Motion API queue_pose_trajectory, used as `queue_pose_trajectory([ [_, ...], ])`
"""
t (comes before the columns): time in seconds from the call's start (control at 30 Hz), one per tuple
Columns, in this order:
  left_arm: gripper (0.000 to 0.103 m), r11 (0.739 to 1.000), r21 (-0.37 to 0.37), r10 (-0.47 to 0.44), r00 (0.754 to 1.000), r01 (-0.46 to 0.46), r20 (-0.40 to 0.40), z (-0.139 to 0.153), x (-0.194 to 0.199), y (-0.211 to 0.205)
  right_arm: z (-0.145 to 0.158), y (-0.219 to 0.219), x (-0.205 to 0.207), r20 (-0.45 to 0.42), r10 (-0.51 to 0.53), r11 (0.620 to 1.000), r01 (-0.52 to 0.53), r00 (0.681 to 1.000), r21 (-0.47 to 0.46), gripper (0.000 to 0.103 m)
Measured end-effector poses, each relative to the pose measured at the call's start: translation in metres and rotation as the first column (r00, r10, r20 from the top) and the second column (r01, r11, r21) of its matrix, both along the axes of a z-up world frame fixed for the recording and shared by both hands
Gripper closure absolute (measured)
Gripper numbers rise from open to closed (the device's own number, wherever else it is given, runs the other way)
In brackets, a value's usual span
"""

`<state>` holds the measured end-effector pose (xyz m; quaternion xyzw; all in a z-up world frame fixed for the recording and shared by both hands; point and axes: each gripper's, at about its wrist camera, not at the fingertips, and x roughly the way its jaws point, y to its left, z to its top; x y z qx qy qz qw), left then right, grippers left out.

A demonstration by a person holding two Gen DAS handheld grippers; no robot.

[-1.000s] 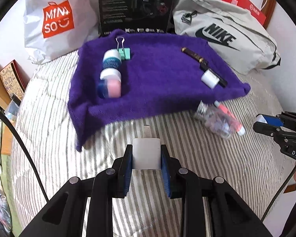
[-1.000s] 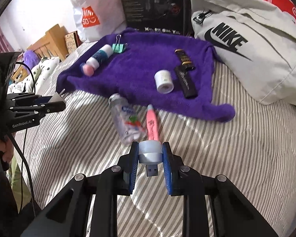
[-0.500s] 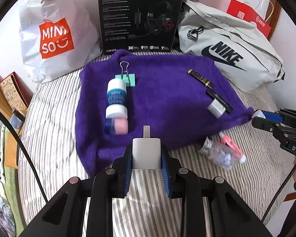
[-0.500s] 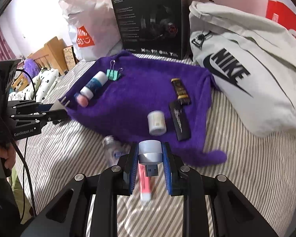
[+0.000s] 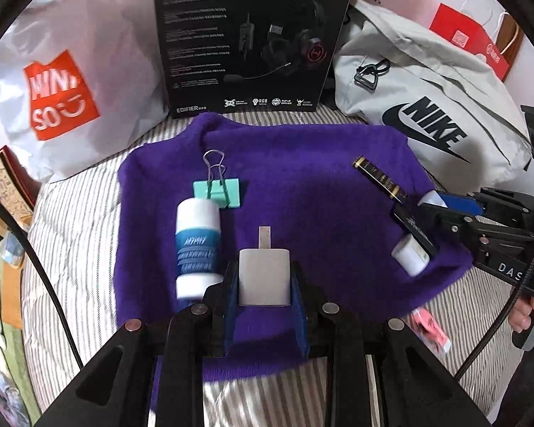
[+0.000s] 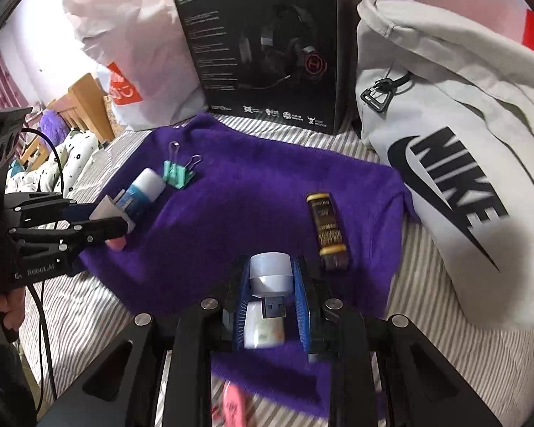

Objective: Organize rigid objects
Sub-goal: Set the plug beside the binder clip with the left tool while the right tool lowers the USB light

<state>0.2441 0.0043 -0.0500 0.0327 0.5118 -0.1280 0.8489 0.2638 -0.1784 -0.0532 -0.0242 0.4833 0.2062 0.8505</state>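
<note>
Both grippers low over purple towel [image 5: 302, 185]

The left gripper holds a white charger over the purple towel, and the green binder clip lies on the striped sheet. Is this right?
Not quite. In the left wrist view the left gripper does hold the white charger over the purple towel, but the green binder clip lies on the towel, not the striped sheet.

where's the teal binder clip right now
In the left wrist view the teal metal binder clip lies on the purple towel's left side, touching the white-and-blue bottle's far end.
</note>
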Motion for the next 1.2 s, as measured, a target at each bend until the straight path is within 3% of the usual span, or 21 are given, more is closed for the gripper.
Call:
queue_pose_trajectory([
  [0.37, 0.078, 1.0, 0.004, 0.006, 0.999, -0.006, -0.04, -0.022, 0.035, -0.015, -0.025, 0.012, 0.037, -0.017, 0.047, 0.998, -0.047, 0.999, -0.034, 0.079],
  [1.2, 0.078, 0.998, 0.067, -0.001, 0.998, 0.005, -0.064, -0.042, 0.057, -0.029, -0.046, 0.028, 0.047, -0.026, 0.095, 0.987, -0.097, 0.995, -0.126, 0.079],
])
